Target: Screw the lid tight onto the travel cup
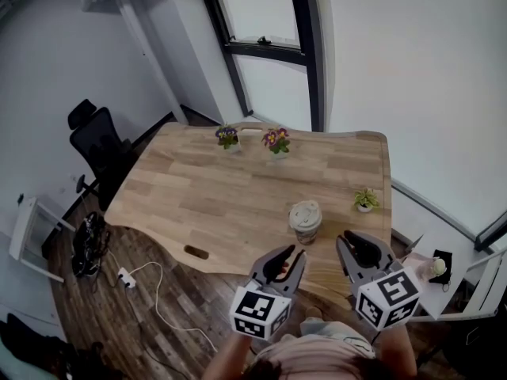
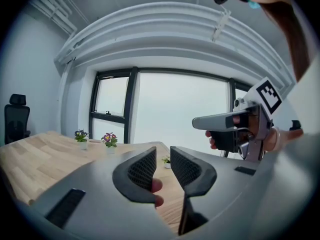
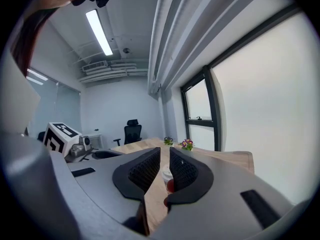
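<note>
The travel cup (image 1: 305,221) stands upright on the wooden table (image 1: 206,188) near its front right, a pale lid (image 1: 304,210) on top. Both grippers hover at the table's near edge, short of the cup and apart from it. My left gripper (image 1: 290,261) is just below-left of the cup, jaws a little apart with nothing between them (image 2: 163,166). My right gripper (image 1: 356,248) is below-right of the cup, jaws all but together (image 3: 165,164); the cup (image 3: 165,173) shows through the thin slit, farther off. The right gripper (image 2: 235,121) also shows in the left gripper view.
Two flowering pot plants (image 1: 227,137) (image 1: 276,140) stand at the table's far edge, and a small green plant (image 1: 365,199) sits right of the cup. A black office chair (image 1: 95,137) is at the left. A power strip and cable (image 1: 127,277) lie on the floor.
</note>
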Demonstrator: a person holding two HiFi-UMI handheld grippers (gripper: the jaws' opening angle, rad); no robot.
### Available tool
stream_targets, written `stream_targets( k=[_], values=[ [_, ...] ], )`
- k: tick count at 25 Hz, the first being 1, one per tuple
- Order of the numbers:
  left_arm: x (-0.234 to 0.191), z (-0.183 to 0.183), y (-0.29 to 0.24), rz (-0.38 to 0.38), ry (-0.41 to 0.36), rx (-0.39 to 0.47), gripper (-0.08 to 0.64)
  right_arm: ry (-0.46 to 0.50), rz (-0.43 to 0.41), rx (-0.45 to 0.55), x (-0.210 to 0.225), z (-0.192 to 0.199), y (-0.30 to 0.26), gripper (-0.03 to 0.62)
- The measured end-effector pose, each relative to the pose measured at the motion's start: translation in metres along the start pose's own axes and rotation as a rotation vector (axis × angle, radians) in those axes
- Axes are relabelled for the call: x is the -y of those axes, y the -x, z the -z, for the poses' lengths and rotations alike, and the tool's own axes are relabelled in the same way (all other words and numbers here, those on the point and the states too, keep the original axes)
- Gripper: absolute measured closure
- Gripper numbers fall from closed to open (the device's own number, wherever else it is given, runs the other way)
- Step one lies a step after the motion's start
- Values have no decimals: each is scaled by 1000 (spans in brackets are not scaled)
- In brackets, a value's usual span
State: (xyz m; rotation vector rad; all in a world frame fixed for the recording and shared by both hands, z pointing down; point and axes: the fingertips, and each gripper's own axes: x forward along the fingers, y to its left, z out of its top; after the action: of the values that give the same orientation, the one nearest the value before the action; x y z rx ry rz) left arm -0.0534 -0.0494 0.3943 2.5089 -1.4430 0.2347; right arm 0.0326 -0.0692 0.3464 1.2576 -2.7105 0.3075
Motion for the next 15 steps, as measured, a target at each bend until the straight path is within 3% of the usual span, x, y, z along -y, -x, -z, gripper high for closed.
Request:
stream_targets(
  k=[4, 15],
  values=[
    [-6, 14, -14, -24, 10, -18, 440, 18, -66, -10, 9, 3, -12, 509],
    [-33, 53, -35, -125, 13, -24, 351, 65, -186, -44, 10, 22, -45, 420]
  ],
)
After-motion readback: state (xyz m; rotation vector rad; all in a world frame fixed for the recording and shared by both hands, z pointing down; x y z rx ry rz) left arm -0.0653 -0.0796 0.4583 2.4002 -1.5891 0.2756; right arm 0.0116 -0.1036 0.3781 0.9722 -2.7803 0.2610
